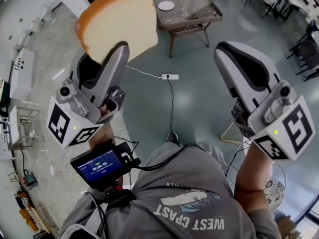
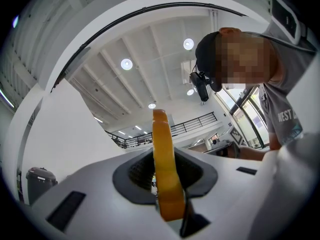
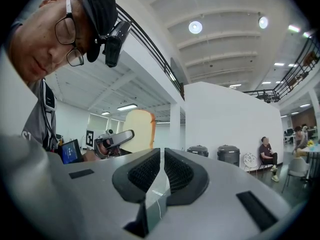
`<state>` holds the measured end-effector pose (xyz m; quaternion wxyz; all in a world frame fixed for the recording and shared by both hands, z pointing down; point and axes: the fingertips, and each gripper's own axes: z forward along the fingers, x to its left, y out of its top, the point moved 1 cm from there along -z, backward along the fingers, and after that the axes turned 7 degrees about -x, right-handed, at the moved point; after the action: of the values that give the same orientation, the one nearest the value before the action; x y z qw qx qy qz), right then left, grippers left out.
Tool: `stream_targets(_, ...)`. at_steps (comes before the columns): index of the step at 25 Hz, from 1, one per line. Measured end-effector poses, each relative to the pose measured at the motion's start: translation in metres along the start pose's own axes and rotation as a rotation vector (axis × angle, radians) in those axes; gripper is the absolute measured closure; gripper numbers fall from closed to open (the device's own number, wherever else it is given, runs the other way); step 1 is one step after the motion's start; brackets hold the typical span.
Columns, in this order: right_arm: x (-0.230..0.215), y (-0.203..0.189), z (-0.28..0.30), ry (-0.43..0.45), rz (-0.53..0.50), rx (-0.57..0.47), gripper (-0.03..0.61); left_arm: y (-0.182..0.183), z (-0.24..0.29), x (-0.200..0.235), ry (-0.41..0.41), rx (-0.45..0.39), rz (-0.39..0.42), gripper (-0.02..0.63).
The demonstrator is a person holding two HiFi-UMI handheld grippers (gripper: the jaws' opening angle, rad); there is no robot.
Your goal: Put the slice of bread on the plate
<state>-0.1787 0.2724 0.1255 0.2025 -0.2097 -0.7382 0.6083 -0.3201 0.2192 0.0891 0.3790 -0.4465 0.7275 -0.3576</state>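
Wicker table [image 1: 195,15] (plate [image 1: 166,5] on top), glossy grey floor [image 1: 199,101]

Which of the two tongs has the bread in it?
The left tongs: they are pinched on the edge of the slice of bread, which sticks out past their tips. The right tongs are shut with nothing between them.

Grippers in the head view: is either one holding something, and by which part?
The left gripper clamps the slice of bread by its bottom edge, pads on both flat faces. The right gripper holds nothing.
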Motion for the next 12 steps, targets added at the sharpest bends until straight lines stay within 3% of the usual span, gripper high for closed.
stream_targets(4,-0.006,-0.009,0.021,0.008,0.004,0.020,0.568,-0.009,-0.004,0.021,0.008,0.001,-0.013,0.517)
stream_targets(12,-0.024,-0.006,0.024,0.034,0.010,0.013,0.568,-0.017,0.003,0.023,0.042,0.024,-0.006,0.517)
